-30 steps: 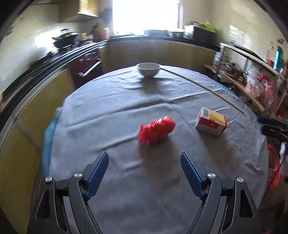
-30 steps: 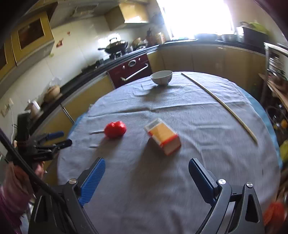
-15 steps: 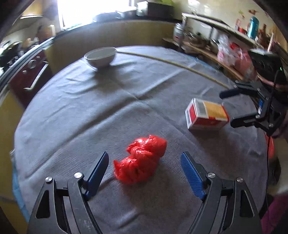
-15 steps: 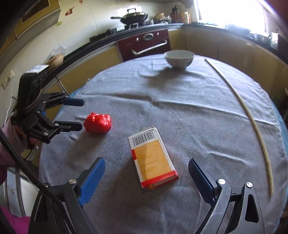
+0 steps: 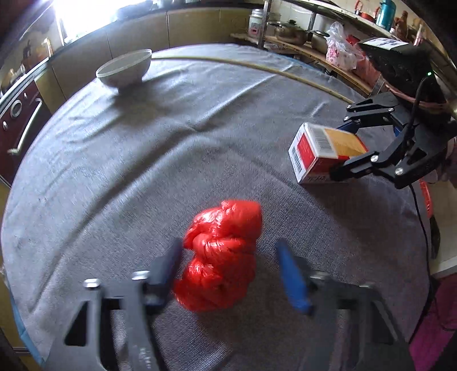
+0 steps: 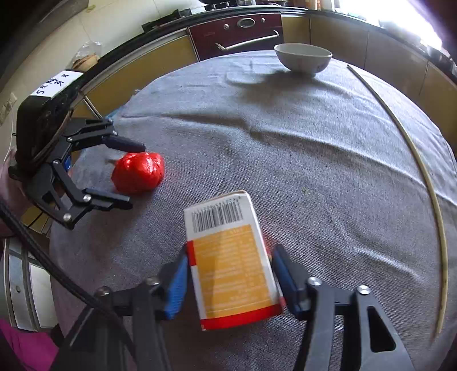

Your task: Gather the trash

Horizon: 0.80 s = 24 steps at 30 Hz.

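Grabbing stage: the red bag [image 5: 221, 256] and box [image 6: 232, 265], both well short of the bowl [image 6: 302, 58] on the tabletop [image 6: 314, 159], are straddled by the open left claw [image 5: 228, 274] and right claw [image 6: 230, 278], so squeezing shut is probably needed next.

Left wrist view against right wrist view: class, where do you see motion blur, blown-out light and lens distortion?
Left wrist view: the left gripper is smeared by blur, the red bag softened, the window blown out. Right wrist view: the carton and barcode are sharp, the glare is top right, and the stick bows with fisheye curvature.
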Each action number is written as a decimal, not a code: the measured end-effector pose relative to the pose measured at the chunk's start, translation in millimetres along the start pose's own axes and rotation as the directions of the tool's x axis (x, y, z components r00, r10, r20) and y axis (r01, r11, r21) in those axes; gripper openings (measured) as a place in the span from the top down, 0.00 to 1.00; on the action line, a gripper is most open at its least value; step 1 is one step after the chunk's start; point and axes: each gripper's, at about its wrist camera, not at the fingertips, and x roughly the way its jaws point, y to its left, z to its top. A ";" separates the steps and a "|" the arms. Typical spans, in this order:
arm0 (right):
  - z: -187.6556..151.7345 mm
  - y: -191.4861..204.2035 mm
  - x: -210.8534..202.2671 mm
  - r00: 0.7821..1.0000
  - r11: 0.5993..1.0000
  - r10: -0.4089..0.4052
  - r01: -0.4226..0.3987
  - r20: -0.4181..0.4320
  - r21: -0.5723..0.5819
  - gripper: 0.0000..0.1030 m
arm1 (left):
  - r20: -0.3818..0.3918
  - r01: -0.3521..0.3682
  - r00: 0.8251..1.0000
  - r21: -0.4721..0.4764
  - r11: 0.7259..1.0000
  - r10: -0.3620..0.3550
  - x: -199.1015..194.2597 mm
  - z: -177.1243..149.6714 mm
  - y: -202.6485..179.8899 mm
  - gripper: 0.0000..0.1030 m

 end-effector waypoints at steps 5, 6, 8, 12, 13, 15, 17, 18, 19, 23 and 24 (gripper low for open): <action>-4.0 -5.0 -5.7 0.999 0.996 0.029 -0.031 0.026 0.084 0.46 | 0.007 -0.008 1.000 -0.073 0.997 0.009 1.3 -0.9 1.9 0.55; -6.1 -4.0 -9.0 0.999 0.995 0.032 -0.035 0.037 0.095 0.46 | 0.008 -0.016 1.000 -0.092 0.996 0.017 -0.3 -2.1 1.2 0.55; -10.1 -1.4 -16.6 0.998 0.992 0.036 -0.043 0.057 0.122 0.46 | 0.027 -0.013 0.999 -0.133 0.991 0.017 -7.8 -6.5 -1.9 0.55; -24.8 7.6 -38.9 0.991 0.979 0.048 -0.072 0.126 0.193 0.46 | 0.051 -0.034 0.998 -0.244 0.969 0.048 -30.9 -18.2 -17.7 0.55; -31.2 11.3 -48.0 0.987 0.973 0.054 -0.087 0.154 0.216 0.46 | 0.055 -0.041 0.997 -0.275 0.961 0.059 -37.2 -21.3 -24.0 0.55; -42.2 18.0 -62.2 0.978 0.962 0.065 -0.115 0.200 0.249 0.46 | 0.056 -0.062 0.995 -0.336 0.940 0.086 -48.5 -27.0 -39.5 0.55; -55.6 27.7 -76.0 0.967 0.951 0.067 -0.137 0.248 0.278 0.46 | 0.045 -0.114 0.989 -0.381 0.917 0.142 -57.0 -32.7 -56.3 0.55; -62.0 32.3 -82.6 0.960 0.945 0.067 -0.148 0.270 0.291 0.46 | 0.046 -0.135 0.985 -0.394 0.909 0.166 -62.0 -35.6 -65.8 0.55; -71.0 37.8 -90.4 0.952 0.937 0.071 -0.167 0.298 0.306 0.46 | 0.053 -0.148 0.981 -0.407 0.901 0.185 -67.1 -38.4 -76.3 0.55; -101.9 54.8 -117.0 0.926 0.919 0.059 -0.196 0.372 0.342 0.46 | 0.079 -0.172 0.971 -0.430 0.886 0.227 -83.3 -43.9 -113.8 0.55; -110.5 58.6 -123.4 0.921 0.915 0.056 -0.201 0.385 0.349 0.46 | 0.083 -0.173 0.969 -0.435 0.883 0.231 -85.4 -43.9 -122.0 0.55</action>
